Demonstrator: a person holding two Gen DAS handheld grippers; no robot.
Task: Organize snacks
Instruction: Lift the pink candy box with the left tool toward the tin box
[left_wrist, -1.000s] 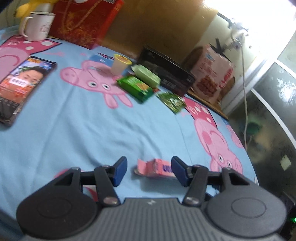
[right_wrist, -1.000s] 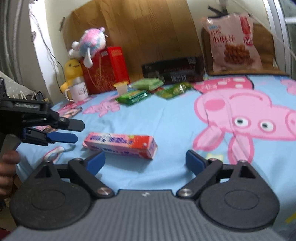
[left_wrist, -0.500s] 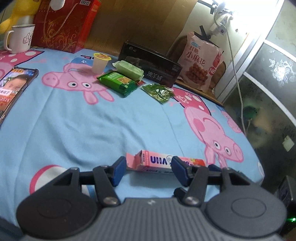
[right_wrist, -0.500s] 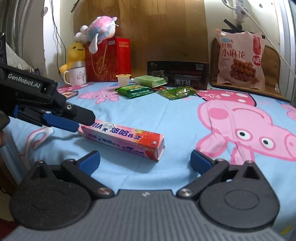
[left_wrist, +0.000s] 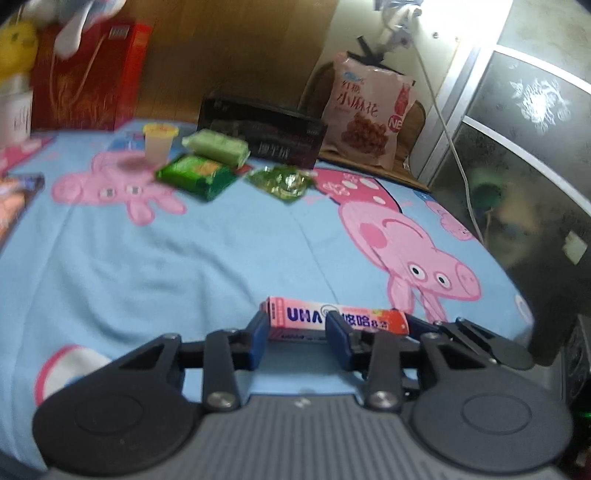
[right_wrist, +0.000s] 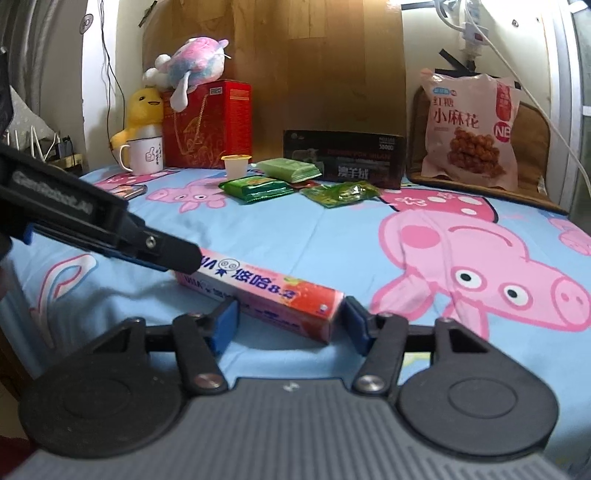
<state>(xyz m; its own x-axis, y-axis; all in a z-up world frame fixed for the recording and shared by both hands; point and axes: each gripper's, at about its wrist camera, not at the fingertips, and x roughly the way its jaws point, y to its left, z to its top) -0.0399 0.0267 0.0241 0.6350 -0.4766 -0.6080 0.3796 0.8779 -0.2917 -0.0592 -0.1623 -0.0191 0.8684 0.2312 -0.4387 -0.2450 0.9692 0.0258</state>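
Note:
A long pink candy box (left_wrist: 365, 319) (right_wrist: 273, 286) lies flat on the blue pig-print sheet (right_wrist: 332, 240). My left gripper (left_wrist: 295, 332) (right_wrist: 181, 258) is at the box's left end and its jaws are closing. Its left fingertip sits just past that end, and its right fingertip (left_wrist: 334, 328) overlaps the box's front face. I see no pad pressing on the box. My right gripper (right_wrist: 290, 317) straddles the box's right end and its jaws are closing too. Both of its pads are close to the box, and neither clearly presses it. In the left wrist view the right gripper's fingers (left_wrist: 461, 332) show beyond the box.
At the back lie three green packets (right_wrist: 258, 186) (right_wrist: 291, 170) (right_wrist: 340, 194), a jelly cup (right_wrist: 236, 166), a black box (right_wrist: 343, 158) and a pink snack bag (right_wrist: 469, 133). Back left are a mug (right_wrist: 144, 157), a red box (right_wrist: 210, 125), plush toys and a phone (right_wrist: 127, 190).
Both grippers' jaws have narrowed around the pink box's two ends. The left gripper has moved in to the box's left end. The box still lies on the sheet.

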